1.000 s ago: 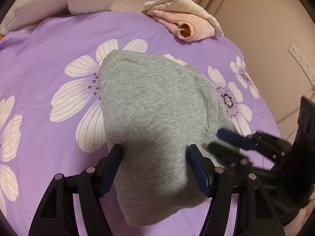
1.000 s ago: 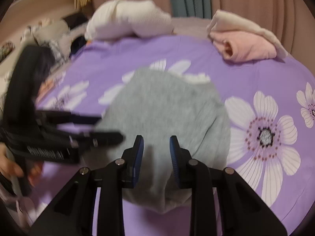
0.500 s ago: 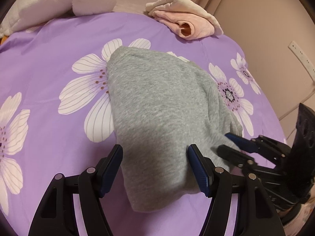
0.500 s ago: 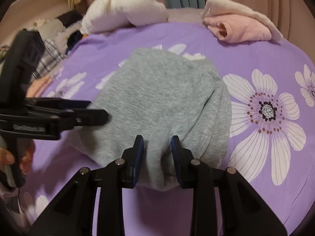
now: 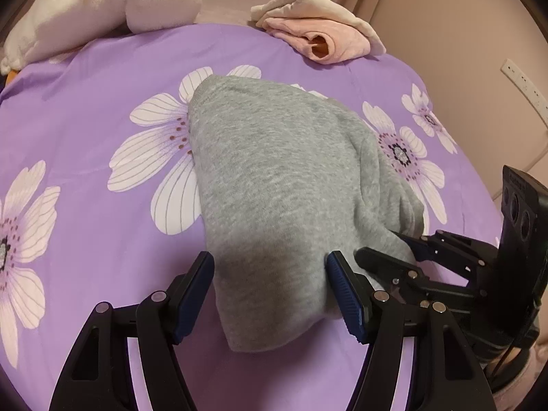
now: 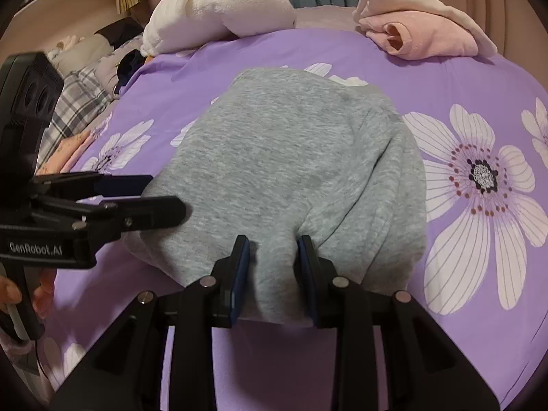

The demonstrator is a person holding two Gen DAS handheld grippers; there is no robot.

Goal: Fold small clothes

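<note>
A folded grey garment (image 5: 281,171) (image 6: 291,154) lies in the middle of a purple flowered bedsheet (image 5: 85,102) (image 6: 445,78). My left gripper (image 5: 269,263) (image 6: 167,193) sits at its near left end. The jaws stand wide, with both pads pressed against a thick bunch of the cloth. Beside it, at the near right end, my right gripper (image 6: 272,250) (image 5: 380,245) is shut on a narrow pinched fold. The fold's loose end hangs down past the fingers. Both grippers point steeply down at the bed.
Folded pink and cream clothes (image 5: 322,37) (image 6: 421,37) lie at the bed's far edge, with a white plush pillow (image 5: 102,3) (image 6: 219,10) to their left. A heap of plaid and dark laundry (image 6: 78,102) lies beyond the bed's left side. A hand (image 6: 13,294) holds the left gripper's handle.
The right gripper has come down with the grey cloth, which now bunches between its fingers. The garment's near end has sunk toward the sheet. The left gripper has barely moved.
</note>
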